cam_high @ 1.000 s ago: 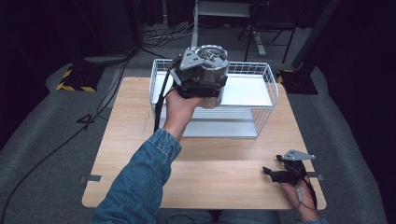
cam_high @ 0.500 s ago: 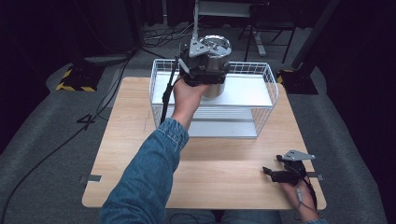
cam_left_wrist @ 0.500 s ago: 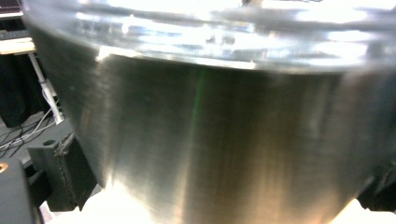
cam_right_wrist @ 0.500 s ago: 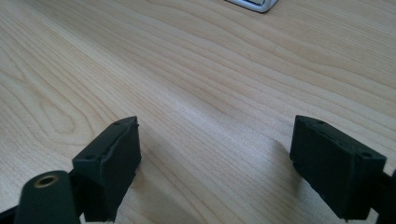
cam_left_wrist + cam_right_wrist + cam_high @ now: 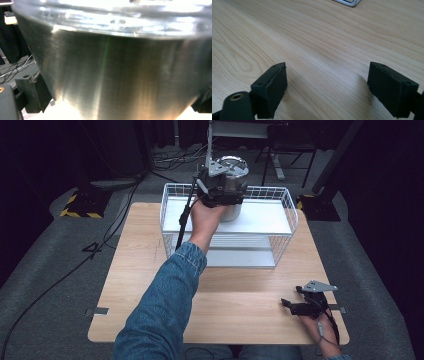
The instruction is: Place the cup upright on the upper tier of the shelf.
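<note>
Since the earlier frame, we are seeing the left gripper (image 5: 220, 195) carrying the steel pot (image 5: 233, 172) further toward the top of the high view and slightly to the right. The denim sleeve (image 5: 165, 310) is stretching out longer across the table (image 5: 140, 285). The pot is now sitting at the upper centre of the frame, over the far rim of the white wire basket (image 5: 290, 215) and above its white shelf (image 5: 265, 220); we cannot tell whether it is touching either. The left gripper is clamping the pot, whose brushed wall (image 5: 112, 75) is looming close between its jaws in the left gripper view. At the lower right, the right gripper (image 5: 290, 305) is lying where it was on the table, its jaws standing apart over bare wood (image 5: 327, 50).
</note>
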`<state>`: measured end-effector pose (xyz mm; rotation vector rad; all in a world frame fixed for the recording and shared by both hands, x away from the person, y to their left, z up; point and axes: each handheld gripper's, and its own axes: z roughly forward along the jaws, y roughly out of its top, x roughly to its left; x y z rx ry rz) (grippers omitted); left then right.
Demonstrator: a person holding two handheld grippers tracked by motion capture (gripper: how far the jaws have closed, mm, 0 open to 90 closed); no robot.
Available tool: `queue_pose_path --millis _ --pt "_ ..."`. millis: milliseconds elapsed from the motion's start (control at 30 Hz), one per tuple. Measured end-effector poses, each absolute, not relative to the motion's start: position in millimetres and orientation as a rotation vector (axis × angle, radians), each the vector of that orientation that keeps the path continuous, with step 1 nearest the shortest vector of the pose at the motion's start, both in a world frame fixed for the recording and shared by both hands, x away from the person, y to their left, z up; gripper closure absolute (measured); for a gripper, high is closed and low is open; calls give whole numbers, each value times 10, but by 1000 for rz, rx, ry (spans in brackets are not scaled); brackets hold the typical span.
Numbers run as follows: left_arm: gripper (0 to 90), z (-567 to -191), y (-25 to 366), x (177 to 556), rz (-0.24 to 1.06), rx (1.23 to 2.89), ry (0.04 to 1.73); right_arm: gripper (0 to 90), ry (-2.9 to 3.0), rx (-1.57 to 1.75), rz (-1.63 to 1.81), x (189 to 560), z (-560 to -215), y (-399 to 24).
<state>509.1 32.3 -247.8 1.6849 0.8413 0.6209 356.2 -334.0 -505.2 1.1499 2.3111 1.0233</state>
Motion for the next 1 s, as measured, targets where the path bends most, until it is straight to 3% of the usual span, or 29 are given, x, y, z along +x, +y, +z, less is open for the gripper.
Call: queue_pose_path --millis 1000 --pt "36 -2629 243 5212 616 1699 867 169 2308 1144 1023 3563 -5052 -3341"
